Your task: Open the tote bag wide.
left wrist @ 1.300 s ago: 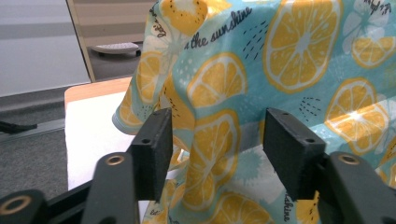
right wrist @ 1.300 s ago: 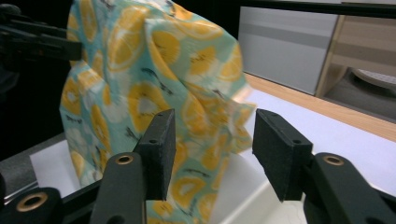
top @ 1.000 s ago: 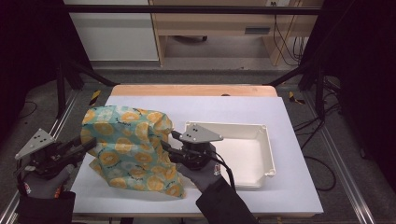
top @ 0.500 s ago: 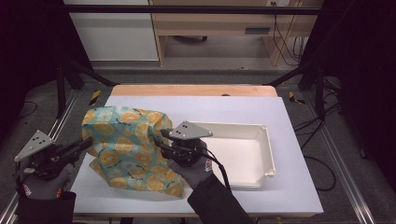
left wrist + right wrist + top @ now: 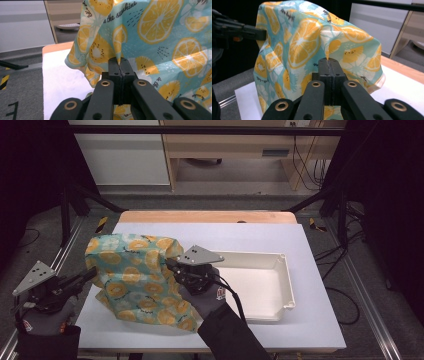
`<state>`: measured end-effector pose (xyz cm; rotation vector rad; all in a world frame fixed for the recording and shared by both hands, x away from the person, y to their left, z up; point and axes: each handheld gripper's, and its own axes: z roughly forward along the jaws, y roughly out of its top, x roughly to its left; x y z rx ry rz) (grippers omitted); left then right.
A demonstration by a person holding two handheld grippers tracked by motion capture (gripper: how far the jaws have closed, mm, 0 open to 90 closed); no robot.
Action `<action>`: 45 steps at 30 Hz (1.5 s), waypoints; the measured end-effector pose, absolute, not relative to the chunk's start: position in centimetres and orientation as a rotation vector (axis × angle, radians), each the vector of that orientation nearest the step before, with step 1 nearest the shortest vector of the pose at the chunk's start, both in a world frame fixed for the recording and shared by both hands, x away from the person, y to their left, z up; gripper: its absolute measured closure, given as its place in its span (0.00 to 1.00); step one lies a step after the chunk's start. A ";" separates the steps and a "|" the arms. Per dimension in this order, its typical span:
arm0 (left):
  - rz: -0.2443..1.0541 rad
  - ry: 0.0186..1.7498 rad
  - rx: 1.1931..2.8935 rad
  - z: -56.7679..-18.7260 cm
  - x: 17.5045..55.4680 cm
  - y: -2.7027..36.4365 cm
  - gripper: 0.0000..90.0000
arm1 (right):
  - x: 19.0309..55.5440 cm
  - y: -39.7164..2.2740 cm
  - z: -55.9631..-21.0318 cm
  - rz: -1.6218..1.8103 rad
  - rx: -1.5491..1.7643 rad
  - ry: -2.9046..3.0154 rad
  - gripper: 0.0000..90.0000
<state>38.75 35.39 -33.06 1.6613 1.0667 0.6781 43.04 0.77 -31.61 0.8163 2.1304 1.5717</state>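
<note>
**A:** so where's the cloth (image 5: pixel 135 280) sitting right now? can it be made out?

**B:** yep. It's seen on the left half of the white counter (image 5: pixel 310 320), bunched up and tented rather than lying flat. Teal fabric, orange slices printed all over it. Its right edge is just beside the white tray (image 5: pixel 280 285), which is set on the right half of the counter.

**A:** and the grippers? anything held?

**B:** both have just been closing, and cloth is caught in each. The left gripper (image 5: pixel 92 274) is seen at the cloth's left edge, with a fold pinched between jaws that are pressed tight together. In the left gripper view the fabric (image 5: pixel 160 37) is drawn up into a crease right where the gripper (image 5: pixel 119 65) meets it.

**A:** same story on the right?

**B:** pretty much. The right gripper (image 5: pixel 171 266) is clamped on the cloth's right side, near the tray's left wall. In the right gripper view a fold of the cloth (image 5: pixel 304 45) is nipped by the gripper (image 5: pixel 328 64), no gap left between the jaws. The other gripper (image 5: pixel 257 35) can be spotted at the far side, at the cloth's edge.
</note>
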 end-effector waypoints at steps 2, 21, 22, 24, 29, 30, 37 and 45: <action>0.676 1.063 1.653 -32.9 38.6 35.5 1.00 | 42.8 0.4 -31.2 1.589 0.808 2.117 1.00; 0.626 1.048 1.689 -34.5 36.7 35.6 1.00 | 40.2 -1.8 -33.4 1.639 0.812 2.183 1.00; 0.616 1.055 1.690 -34.8 36.8 35.6 0.99 | 40.2 -1.7 -33.6 1.635 0.816 2.188 1.00; 0.603 1.060 1.695 -35.2 37.0 35.5 0.99 | 40.7 -1.3 -34.5 1.608 0.833 2.215 0.97; 0.605 1.059 1.706 -35.3 37.1 35.3 0.99 | 41.3 -0.7 -35.3 1.571 0.848 2.248 0.90; 0.606 1.059 1.703 -35.3 37.1 35.3 0.99 | 41.4 -0.8 -35.0 1.590 0.843 2.232 0.86; 0.603 1.061 1.697 -35.3 37.2 35.4 0.99 | 41.2 -1.8 -32.8 1.701 0.831 2.127 0.70; 0.603 1.059 1.694 -35.3 37.2 35.4 0.99 | 42.3 -0.2 -32.0 1.676 0.818 2.137 0.82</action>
